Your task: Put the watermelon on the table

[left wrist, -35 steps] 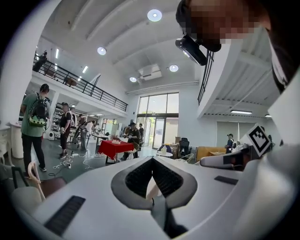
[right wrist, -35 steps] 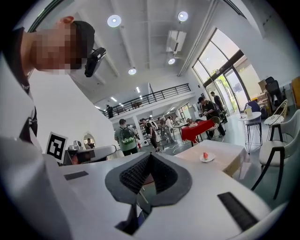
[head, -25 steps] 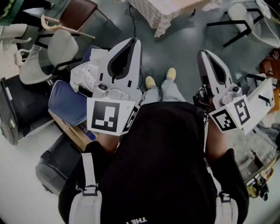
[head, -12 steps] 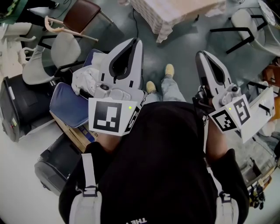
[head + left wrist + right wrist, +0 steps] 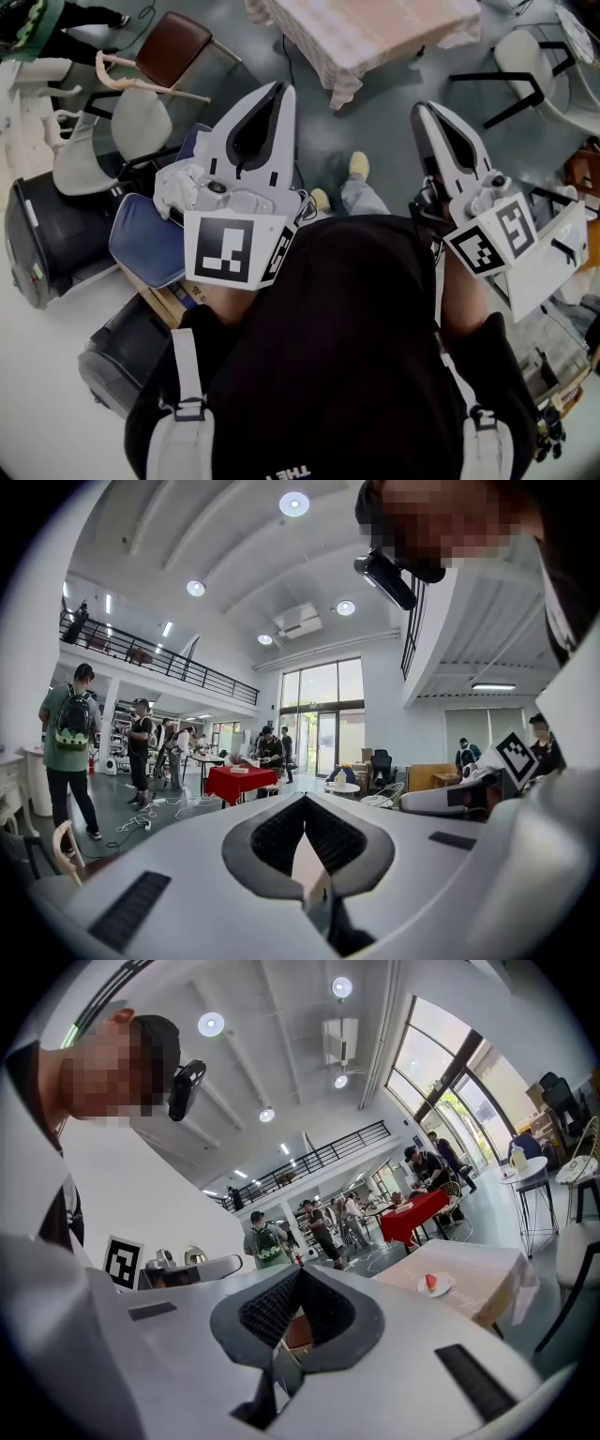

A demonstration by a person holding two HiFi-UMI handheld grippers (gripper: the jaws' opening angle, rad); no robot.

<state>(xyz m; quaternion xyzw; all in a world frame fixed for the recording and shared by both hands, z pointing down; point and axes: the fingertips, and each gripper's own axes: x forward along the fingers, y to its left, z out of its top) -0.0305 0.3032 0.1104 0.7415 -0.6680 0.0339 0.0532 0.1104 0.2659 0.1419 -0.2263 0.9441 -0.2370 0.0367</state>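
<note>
Pointing ahead toward the table with the checked cloth. On the left, left gripper: jaws shut tight, holding nothing. On the right, right gripper: jaws shut tight too, holding nothing. Beyond its tips, ahead and off to the right, a red watermelon slice sitting on a white plate on that table. Well apart from both grippers, likely nearer the right one. Too small to tell which way the slice lies.
</note>
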